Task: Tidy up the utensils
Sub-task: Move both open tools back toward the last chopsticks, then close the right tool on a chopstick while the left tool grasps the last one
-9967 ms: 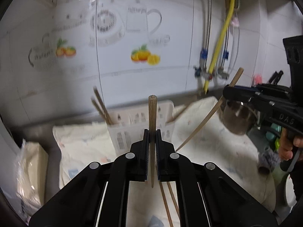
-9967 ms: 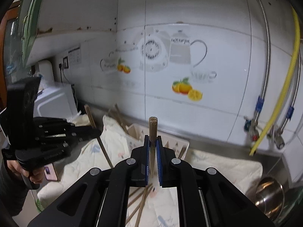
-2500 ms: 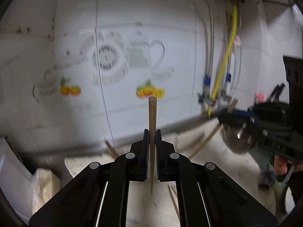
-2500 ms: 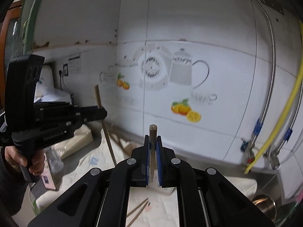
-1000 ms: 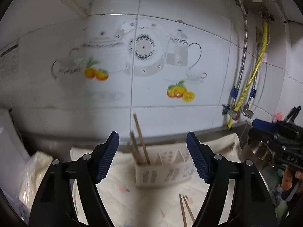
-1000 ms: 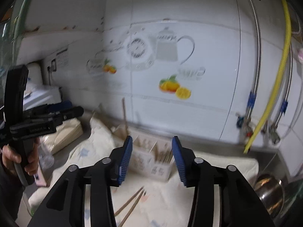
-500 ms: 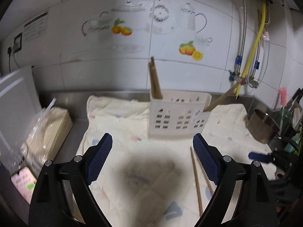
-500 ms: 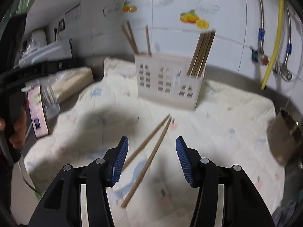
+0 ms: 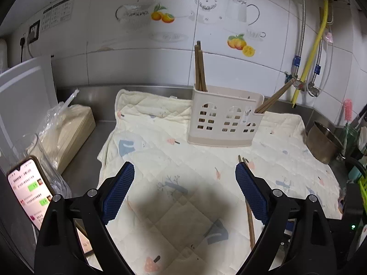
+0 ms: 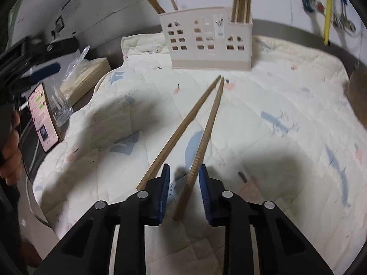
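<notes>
A cream utensil holder (image 9: 223, 119) stands on a quilted cloth (image 9: 160, 142), with wooden chopsticks upright in its left end (image 9: 199, 68) and leaning out of its right end (image 9: 273, 98). Two loose chopsticks (image 10: 206, 105) lie on the cloth in front of the holder (image 10: 206, 36). My right gripper (image 10: 183, 169) is low over their near ends, jaws closing. The right chopstick (image 10: 197, 160) lies between the pads with a gap still showing; the left one (image 10: 169, 142) runs outside the left finger. My left gripper (image 9: 184, 169) hovers above bare cloth, empty, jaws opening wide.
A lit phone (image 9: 29, 194) leans at the left beside a plastic bag of flat packs (image 9: 68, 126). A steel pot (image 9: 323, 142) stands at the cloth's right edge. Pipes and a yellow hose (image 9: 309, 61) run down the tiled wall. A hand (image 10: 9, 146) grips the left tool.
Both grippers have dropped toward the cloth and tilted down. The right jaws have narrowed around one lying chopstick. The left jaws have spread wider.
</notes>
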`<state>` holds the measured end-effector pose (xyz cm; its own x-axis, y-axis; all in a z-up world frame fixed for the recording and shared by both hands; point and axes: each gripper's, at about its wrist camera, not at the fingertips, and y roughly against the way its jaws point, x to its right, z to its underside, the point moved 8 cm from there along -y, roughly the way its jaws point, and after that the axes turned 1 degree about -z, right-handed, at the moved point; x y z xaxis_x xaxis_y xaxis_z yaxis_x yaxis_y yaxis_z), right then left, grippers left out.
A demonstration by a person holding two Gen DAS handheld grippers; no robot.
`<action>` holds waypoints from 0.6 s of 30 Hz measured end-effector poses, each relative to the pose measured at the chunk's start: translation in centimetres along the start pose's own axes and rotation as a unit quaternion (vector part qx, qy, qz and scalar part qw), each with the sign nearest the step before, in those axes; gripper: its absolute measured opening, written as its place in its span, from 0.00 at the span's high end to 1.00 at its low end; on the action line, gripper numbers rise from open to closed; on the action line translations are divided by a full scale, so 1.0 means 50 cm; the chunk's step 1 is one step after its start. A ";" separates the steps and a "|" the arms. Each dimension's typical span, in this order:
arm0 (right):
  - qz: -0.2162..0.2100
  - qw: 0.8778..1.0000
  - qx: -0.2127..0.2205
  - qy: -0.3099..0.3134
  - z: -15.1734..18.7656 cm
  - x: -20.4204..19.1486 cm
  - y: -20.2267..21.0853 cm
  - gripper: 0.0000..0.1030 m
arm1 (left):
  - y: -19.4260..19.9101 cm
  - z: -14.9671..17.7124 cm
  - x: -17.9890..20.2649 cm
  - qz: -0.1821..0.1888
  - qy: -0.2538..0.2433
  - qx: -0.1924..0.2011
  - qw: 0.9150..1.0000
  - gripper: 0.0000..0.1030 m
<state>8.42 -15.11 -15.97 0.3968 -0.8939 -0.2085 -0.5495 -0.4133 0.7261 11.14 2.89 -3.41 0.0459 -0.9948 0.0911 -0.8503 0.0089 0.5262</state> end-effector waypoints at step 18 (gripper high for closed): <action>0.038 0.999 0.009 -0.009 0.003 0.020 0.001 0.93 | -0.021 0.059 0.024 0.024 0.007 -0.039 0.999 0.14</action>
<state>8.68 -16.05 -16.21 0.3400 -0.9257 -0.1659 -0.5904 -0.3474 0.7285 10.53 1.41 -6.34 0.0142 -0.9917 0.1281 -0.8085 0.0640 0.5850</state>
